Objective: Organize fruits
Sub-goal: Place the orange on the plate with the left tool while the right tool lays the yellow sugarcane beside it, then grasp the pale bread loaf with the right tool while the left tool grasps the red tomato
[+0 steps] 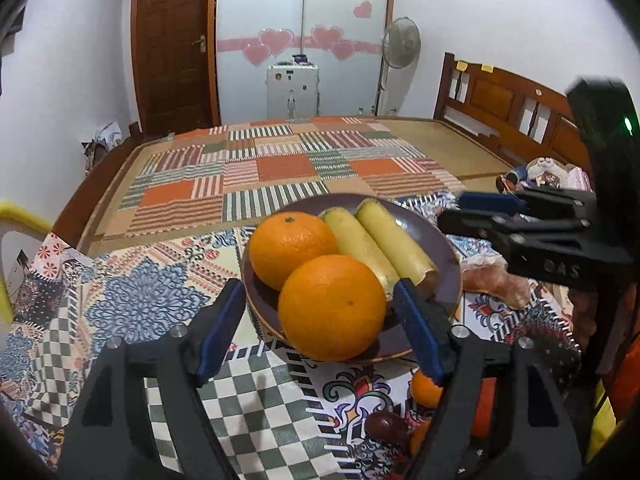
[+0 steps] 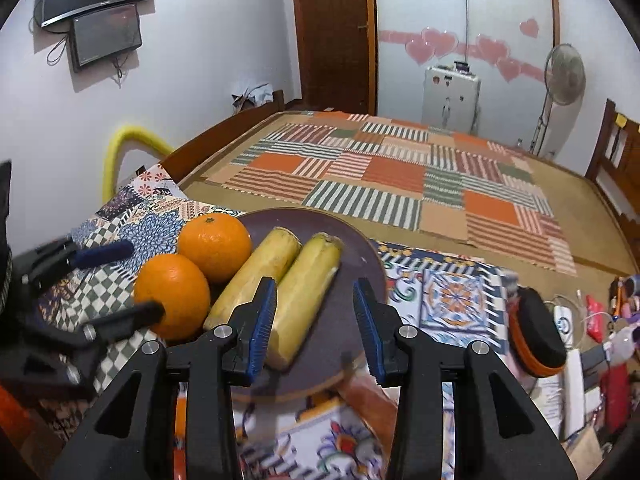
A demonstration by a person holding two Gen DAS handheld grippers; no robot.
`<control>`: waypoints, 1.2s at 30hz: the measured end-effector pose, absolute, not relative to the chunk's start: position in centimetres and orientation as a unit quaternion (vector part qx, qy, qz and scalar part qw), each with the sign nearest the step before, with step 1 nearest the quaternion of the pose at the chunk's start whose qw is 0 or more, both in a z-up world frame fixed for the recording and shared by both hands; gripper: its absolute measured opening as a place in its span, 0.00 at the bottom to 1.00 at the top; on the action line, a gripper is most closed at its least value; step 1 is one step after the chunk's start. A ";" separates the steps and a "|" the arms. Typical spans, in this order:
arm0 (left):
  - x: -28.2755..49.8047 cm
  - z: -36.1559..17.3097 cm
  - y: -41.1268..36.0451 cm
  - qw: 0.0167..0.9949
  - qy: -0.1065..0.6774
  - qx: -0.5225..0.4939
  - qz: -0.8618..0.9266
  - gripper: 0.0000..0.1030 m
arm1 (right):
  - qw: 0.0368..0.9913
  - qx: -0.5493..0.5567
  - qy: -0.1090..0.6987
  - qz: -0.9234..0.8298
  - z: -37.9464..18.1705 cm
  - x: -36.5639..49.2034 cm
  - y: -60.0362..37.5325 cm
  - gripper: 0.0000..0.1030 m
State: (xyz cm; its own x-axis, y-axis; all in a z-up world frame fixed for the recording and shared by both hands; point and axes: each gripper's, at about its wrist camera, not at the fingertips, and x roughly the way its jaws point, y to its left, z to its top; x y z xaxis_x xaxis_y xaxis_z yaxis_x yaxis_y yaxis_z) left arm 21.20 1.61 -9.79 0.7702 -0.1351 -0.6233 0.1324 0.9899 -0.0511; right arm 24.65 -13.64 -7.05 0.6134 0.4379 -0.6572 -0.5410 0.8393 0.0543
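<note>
A dark purple plate (image 1: 436, 240) holds two oranges and two yellow bananas. My left gripper (image 1: 320, 328) is open, its fingers on either side of the near orange (image 1: 332, 308) without touching it. The far orange (image 1: 292, 248) and the bananas (image 1: 380, 244) lie behind. My right gripper (image 2: 314, 328) is open above the plate (image 2: 360, 248), with the right banana (image 2: 304, 296) just inside its left finger. Both oranges (image 2: 172, 296) sit to its left. The right gripper also shows in the left wrist view (image 1: 472, 216), and the left one in the right wrist view (image 2: 116, 280).
The plate stands on a patterned cloth (image 1: 132, 300) at the edge of a bed with a striped patchwork mat (image 1: 280, 168). A small orange (image 1: 424, 390) and a dark red fruit (image 1: 386, 426) lie near the plate. A black-and-orange case (image 2: 536, 332) and clutter lie to the right.
</note>
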 end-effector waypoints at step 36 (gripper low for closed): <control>17.1 -10.8 0.5 0.934 0.348 0.025 -0.072 0.81 | 0.879 -0.096 0.410 0.222 -12.8 22.4 -20.2 0.38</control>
